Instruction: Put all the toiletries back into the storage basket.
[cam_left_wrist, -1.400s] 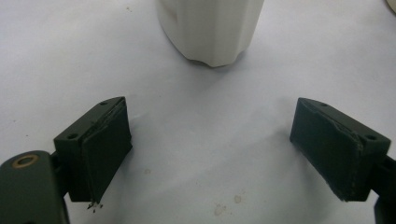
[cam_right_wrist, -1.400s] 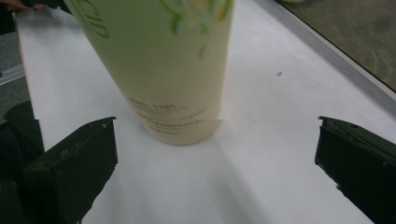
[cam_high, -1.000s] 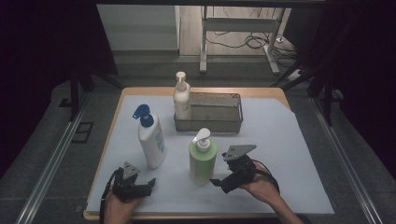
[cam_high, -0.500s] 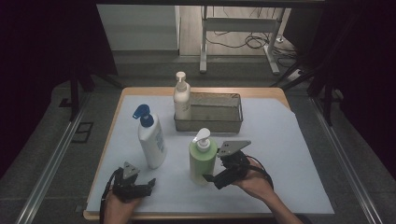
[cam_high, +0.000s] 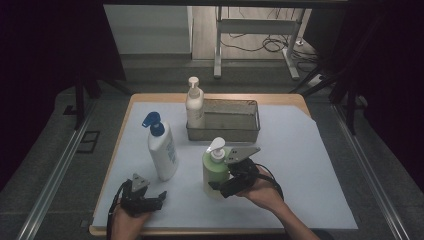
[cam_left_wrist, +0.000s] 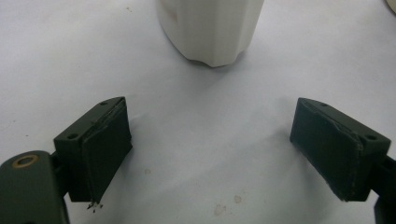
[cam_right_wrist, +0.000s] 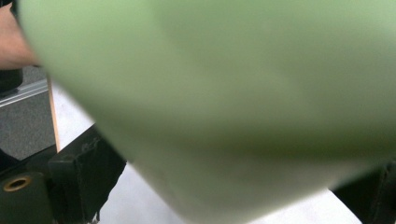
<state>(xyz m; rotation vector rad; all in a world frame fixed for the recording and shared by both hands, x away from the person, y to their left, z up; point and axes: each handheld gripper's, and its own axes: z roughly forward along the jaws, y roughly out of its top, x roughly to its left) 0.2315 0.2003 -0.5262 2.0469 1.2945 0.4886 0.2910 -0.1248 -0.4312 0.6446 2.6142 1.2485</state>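
Green bottle (cam_high: 215, 167) now sits between right gripper (cam_high: 223, 186) closing fingers.

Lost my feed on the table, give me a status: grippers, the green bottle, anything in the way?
Right gripper closing around green bottle, grip unconfirmed. Left gripper open, idle near white bottle. Bottle upright; metal basket behind it.

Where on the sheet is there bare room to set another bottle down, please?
The sheet is bare right of the basket and the right gripper, out to its right edge. Crowded: the left half, around the blue-capped bottle, green bottle and left gripper.
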